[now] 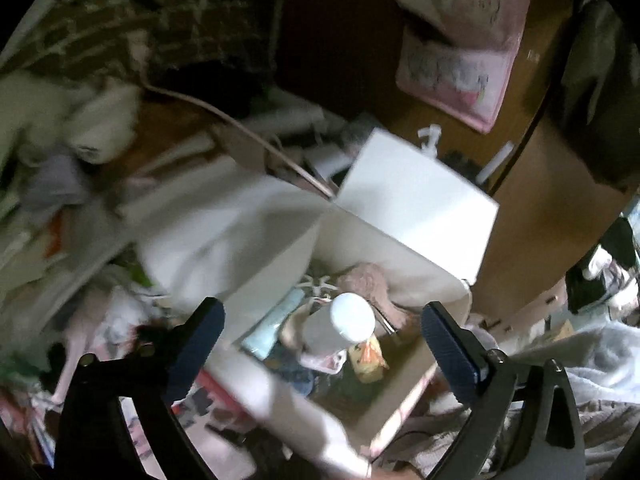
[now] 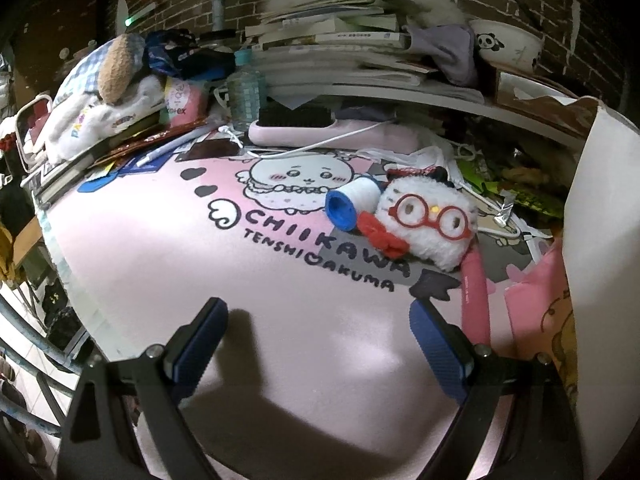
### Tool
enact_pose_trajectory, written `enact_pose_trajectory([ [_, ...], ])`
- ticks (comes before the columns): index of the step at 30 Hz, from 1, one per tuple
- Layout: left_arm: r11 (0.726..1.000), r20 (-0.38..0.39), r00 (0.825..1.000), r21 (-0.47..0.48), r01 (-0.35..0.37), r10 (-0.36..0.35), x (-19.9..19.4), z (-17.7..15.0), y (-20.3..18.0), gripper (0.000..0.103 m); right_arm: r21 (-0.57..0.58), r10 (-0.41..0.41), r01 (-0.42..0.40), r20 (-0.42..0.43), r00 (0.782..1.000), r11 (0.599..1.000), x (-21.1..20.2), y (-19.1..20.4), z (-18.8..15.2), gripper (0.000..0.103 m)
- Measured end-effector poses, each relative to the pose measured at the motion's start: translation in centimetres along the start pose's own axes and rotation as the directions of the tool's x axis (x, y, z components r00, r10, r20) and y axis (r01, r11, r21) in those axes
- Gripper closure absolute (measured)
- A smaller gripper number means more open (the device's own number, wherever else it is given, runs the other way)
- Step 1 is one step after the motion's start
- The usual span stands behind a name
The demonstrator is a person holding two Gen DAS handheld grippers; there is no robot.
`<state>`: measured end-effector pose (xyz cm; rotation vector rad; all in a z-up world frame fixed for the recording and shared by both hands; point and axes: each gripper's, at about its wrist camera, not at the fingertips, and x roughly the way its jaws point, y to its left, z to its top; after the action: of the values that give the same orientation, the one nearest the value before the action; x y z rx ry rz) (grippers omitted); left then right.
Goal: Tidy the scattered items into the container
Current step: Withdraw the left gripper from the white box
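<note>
Below, in the left wrist view, the left claw [image 1: 322, 338] is held wide apart above an open white box [image 1: 400, 248], with nothing pressed between its 2 blue-padded fingers [image 1: 196, 344]. A white bottle [image 1: 340, 326] is seen in the gap between them, lying inside the box on top of other things: a pale blue item [image 1: 272, 326], a yellow packet [image 1: 368, 356] and a pink fluffy thing [image 1: 372, 280]. This view is blurred, so finer detail cannot be told. The box flaps are spread open, and clutter is piled to the left of the box.

In the right wrist view, the right claw [image 2: 318, 344] is also held wide and empty over a pink mat [image 2: 200, 272] printed with cartoon figures, which covers the tabletop. Further along the mat, a white plush toy [image 2: 430, 220] with red glasses and a red bow is lying, and a white spool with a blue end [image 2: 352, 202] is touching its left side. A pink tube [image 2: 476, 300] is lying just beside the toy, near the right finger. Books [image 2: 340, 36], a bowl [image 2: 506, 42] and a hairbrush [image 2: 320, 128] are stacked behind.
</note>
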<state>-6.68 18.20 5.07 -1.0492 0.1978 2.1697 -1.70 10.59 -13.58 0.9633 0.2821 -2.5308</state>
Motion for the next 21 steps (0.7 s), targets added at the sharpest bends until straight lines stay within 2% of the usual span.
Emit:
enact_pose_trajectory([
  [4,0.994,0.085,0.991,-0.052,-0.101,0.105,-5.6,-2.4,1.9,0.0,0.01,-0.008,0.008,0.023,1.0,1.0,-0.1,-0.3,0.3,0.012],
  [8,0.971,0.143,0.968,-0.152,-0.184,0.205,-10.0,-6.3,5.0,0.0,-0.013,-0.026,0.026,0.013,1.0,1.0,0.4,0.4,0.5,0.012],
  [11,0.937,0.189,0.937,-0.249,-0.244,0.294,-12.5,-10.1,7.4,0.0,0.002,-0.02,0.02,0.037,0.999,1.0,0.1,0.5,0.7,0.012],
  [14,0.904,0.204,0.908,-0.308,-0.296,0.367,-13.5,-13.5,8.7,0.0,0.018,-0.021,0.02,0.072,0.997,1.0,-0.2,0.6,1.0,0.014],
  [16,0.882,0.199,0.889,-0.331,-0.335,0.412,-13.7,-15.6,9.1,0.0,0.018,-0.012,0.01,0.096,0.995,1.0,-0.4,0.8,1.0,0.028],
  [17,0.869,0.2,0.878,-0.348,-0.35,0.434,-13.9,-16.8,9.4,0.0,0.012,-0.008,0.007,0.105,0.994,1.0,-0.4,0.9,1.0,0.038],
  [18,0.862,0.2,0.873,-0.363,-0.355,0.444,-14.0,-17.7,9.7,0.0,0.004,-0.012,0.012,0.116,0.993,1.0,-0.5,1.0,1.1,0.043],
  [21,0.838,0.194,0.863,-0.41,-0.36,0.466,-13.8,-19.9,10.8,0.0,0.004,-0.022,0.022,0.154,0.988,1.0,-0.9,1.0,1.3,0.046],
])
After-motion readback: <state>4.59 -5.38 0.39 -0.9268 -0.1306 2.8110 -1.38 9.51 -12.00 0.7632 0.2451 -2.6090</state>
